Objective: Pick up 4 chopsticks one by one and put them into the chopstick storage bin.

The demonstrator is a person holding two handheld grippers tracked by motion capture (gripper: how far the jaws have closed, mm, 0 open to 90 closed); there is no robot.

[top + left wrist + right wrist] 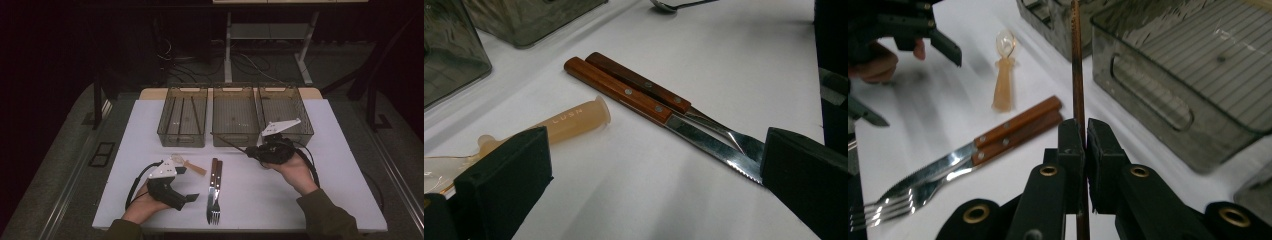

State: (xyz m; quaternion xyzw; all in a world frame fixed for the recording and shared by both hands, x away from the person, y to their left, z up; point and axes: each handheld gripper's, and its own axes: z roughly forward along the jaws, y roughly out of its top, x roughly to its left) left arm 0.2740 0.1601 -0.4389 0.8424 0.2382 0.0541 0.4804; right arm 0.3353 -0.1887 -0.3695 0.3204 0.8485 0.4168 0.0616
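3 bins (235,122) side by side at back of table (320,195). Knife (213,175) & fork (217,192) touching, parallel, front-centre. Spoon (189,165) just left of them. Chopstick (231,143) in right gripper (248,153), tip before middle bin. Left gripper (186,184) front-left.

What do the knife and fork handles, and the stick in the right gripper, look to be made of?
The handles look like reddish-brown varnished wood with metal rivets, and the blades are shiny steel. The stick, clamped in the right gripper, looks like brown wood with ridges near its tip, possibly a chopstick.
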